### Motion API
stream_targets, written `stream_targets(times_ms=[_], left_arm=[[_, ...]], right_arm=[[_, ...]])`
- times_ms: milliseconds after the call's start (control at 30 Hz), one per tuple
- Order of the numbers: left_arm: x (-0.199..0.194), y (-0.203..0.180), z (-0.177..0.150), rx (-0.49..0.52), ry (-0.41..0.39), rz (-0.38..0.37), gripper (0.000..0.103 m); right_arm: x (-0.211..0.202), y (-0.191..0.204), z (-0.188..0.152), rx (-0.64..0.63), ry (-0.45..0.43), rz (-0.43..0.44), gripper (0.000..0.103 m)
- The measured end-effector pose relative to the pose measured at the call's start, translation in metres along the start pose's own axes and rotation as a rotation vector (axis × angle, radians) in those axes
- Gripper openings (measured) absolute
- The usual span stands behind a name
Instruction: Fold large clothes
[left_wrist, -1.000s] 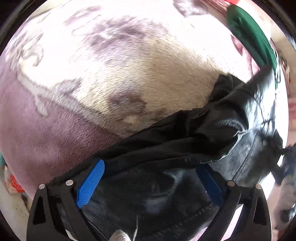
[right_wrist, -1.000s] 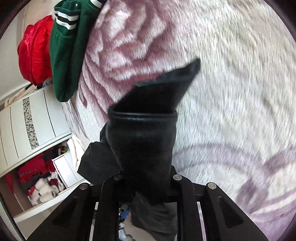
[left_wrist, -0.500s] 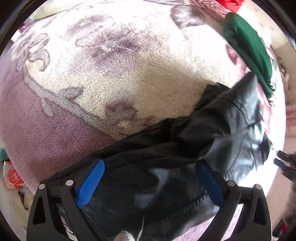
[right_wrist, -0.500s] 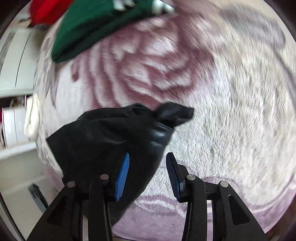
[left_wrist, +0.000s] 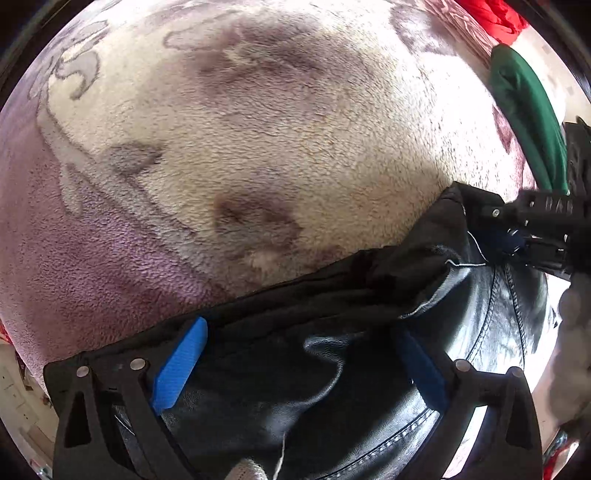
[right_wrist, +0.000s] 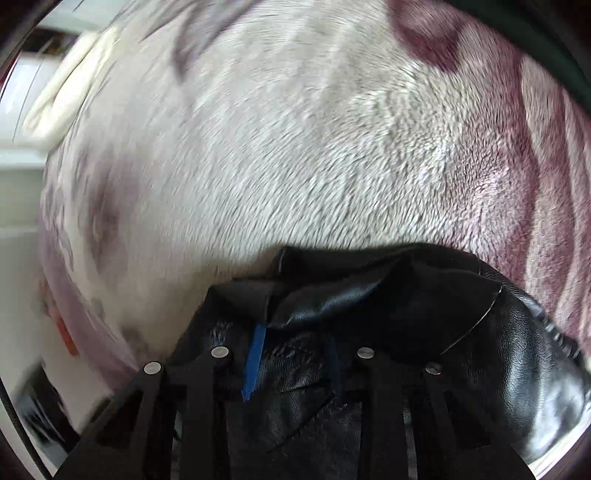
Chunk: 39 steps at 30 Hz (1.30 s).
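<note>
A black leather jacket (left_wrist: 332, 354) lies crumpled at the near edge of a cream and purple plush blanket (left_wrist: 240, 147). My left gripper (left_wrist: 295, 354) is wide open, its blue-padded fingers (left_wrist: 179, 363) spread over the jacket, gripping nothing. My right gripper (right_wrist: 291, 354) hovers over another part of the jacket (right_wrist: 424, 317); its jaws stand a narrow gap apart with leather beneath them. It also shows at the right edge of the left wrist view (left_wrist: 546, 229), over the jacket's far end.
A green garment (left_wrist: 524, 110) and a red one (left_wrist: 495, 14) lie at the blanket's far right. A cream cloth roll (right_wrist: 66, 88) lies at the blanket's far left edge in the right wrist view. White furniture stands beyond.
My right gripper let go of the jacket's sleeve, swung across and came down over the jacket's far end. The jacket has settled flatter. My left gripper stayed open in place.
</note>
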<state>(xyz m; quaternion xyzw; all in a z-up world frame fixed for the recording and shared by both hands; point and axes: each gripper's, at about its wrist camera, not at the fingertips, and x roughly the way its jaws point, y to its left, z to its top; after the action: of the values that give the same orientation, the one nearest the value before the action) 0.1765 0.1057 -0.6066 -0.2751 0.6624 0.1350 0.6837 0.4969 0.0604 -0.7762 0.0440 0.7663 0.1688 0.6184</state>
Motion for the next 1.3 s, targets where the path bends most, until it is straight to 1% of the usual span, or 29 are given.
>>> stream_targets(times_ms=[33, 67, 133, 200, 233, 300, 333, 367, 400, 467, 533, 633, 700, 733, 800, 833, 867, 900, 933, 967, 1033, 1067, 1133, 1167, 1233, 1267, 1300], left_arm=[[-0.005, 0.004, 0.001, -0.004, 0.005, -0.001, 0.103], [-0.013, 0.009, -0.001, -0.002, 0.004, 0.006, 0.103], [-0.033, 0.013, -0.011, 0.017, -0.015, 0.062, 0.103], [-0.054, 0.020, -0.027, 0.048, -0.045, 0.166, 0.103], [-0.057, 0.024, -0.035, 0.060, -0.049, 0.253, 0.103], [-0.048, 0.033, -0.050, 0.074, -0.030, 0.358, 0.103], [-0.039, 0.039, -0.055, 0.070, -0.012, 0.372, 0.103], [-0.026, 0.047, -0.059, 0.054, 0.013, 0.369, 0.103], [-0.019, 0.055, -0.061, 0.026, 0.015, 0.342, 0.103], [-0.014, 0.062, -0.059, 0.017, -0.015, 0.329, 0.103], [-0.015, 0.068, -0.060, 0.021, -0.033, 0.318, 0.103], [-0.010, 0.071, -0.067, 0.006, -0.065, 0.291, 0.103], [-0.009, 0.077, -0.077, 0.005, -0.068, 0.290, 0.103], [-0.008, 0.082, -0.081, 0.001, -0.055, 0.285, 0.103], [-0.007, 0.085, -0.079, -0.009, -0.031, 0.275, 0.103], [-0.006, 0.086, -0.079, -0.013, -0.019, 0.275, 0.103], [-0.007, 0.089, -0.070, -0.017, -0.011, 0.275, 0.103], [-0.010, 0.090, -0.068, -0.021, -0.004, 0.275, 0.103], [-0.014, 0.087, -0.062, -0.022, 0.000, 0.277, 0.103], [-0.018, 0.084, -0.060, -0.021, 0.003, 0.282, 0.103], [-0.036, 0.076, -0.055, -0.015, -0.013, 0.279, 0.103], [-0.046, 0.068, -0.056, -0.005, -0.030, 0.271, 0.103], [-0.066, 0.049, -0.056, 0.021, -0.067, 0.244, 0.103], [-0.071, 0.041, -0.057, 0.029, -0.071, 0.229, 0.103], [-0.069, 0.013, -0.053, 0.056, -0.041, 0.142, 0.103], [-0.063, 0.004, -0.051, 0.057, -0.029, 0.121, 0.103], [-0.054, -0.003, -0.045, 0.051, -0.021, 0.113, 0.103]], right_arm=[[-0.006, 0.001, 0.005, 0.015, 0.039, 0.003, 0.031], [-0.015, 0.003, 0.004, 0.005, 0.053, 0.006, 0.031], [-0.039, 0.008, -0.007, -0.033, 0.038, 0.019, 0.031], [-0.063, 0.018, -0.027, -0.094, 0.024, 0.051, 0.033], [-0.069, 0.023, -0.039, -0.122, 0.037, 0.078, 0.033], [-0.068, 0.035, -0.068, -0.170, 0.092, 0.126, 0.033], [-0.060, 0.040, -0.078, -0.173, 0.117, 0.142, 0.033], [-0.048, 0.045, -0.085, -0.170, 0.129, 0.151, 0.033], [-0.032, 0.048, -0.089, -0.164, 0.131, 0.134, 0.033], [0.002, 0.053, -0.088, -0.168, 0.113, 0.053, 0.032], [0.017, 0.060, -0.075, -0.133, 0.120, 0.033, 0.032], [0.019, 0.068, -0.070, -0.126, 0.165, -0.008, 0.032], [0.009, 0.070, -0.068, -0.128, 0.188, 0.010, 0.033], [-0.002, 0.067, -0.069, -0.120, 0.193, 0.043, 0.033], [-0.028, 0.057, -0.078, -0.087, 0.170, 0.107, 0.033], [-0.039, 0.050, -0.081, -0.074, 0.149, 0.120, 0.033], [-0.049, 0.042, -0.086, -0.062, 0.129, 0.124, 0.033], [-0.052, 0.034, -0.092, -0.055, 0.125, 0.108, 0.033], [-0.045, 0.028, -0.096, -0.048, 0.142, 0.062, 0.033], [-0.029, 0.022, -0.097, -0.042, 0.171, 0.017, 0.033], [0.006, 0.014, -0.094, -0.056, 0.184, 0.001, 0.033], [0.010, 0.013, -0.090, -0.025, 0.186, 0.009, 0.034], [-0.001, 0.016, -0.085, 0.004, 0.216, 0.024, 0.036], [-0.010, 0.014, -0.085, 0.005, 0.199, 0.064, 0.036], [-0.031, -0.004, -0.092, 0.042, 0.136, 0.158, 0.039], [-0.043, -0.019, -0.099, 0.073, 0.105, 0.184, 0.050], [-0.056, -0.037, -0.109, 0.110, 0.065, 0.207, 0.058]])
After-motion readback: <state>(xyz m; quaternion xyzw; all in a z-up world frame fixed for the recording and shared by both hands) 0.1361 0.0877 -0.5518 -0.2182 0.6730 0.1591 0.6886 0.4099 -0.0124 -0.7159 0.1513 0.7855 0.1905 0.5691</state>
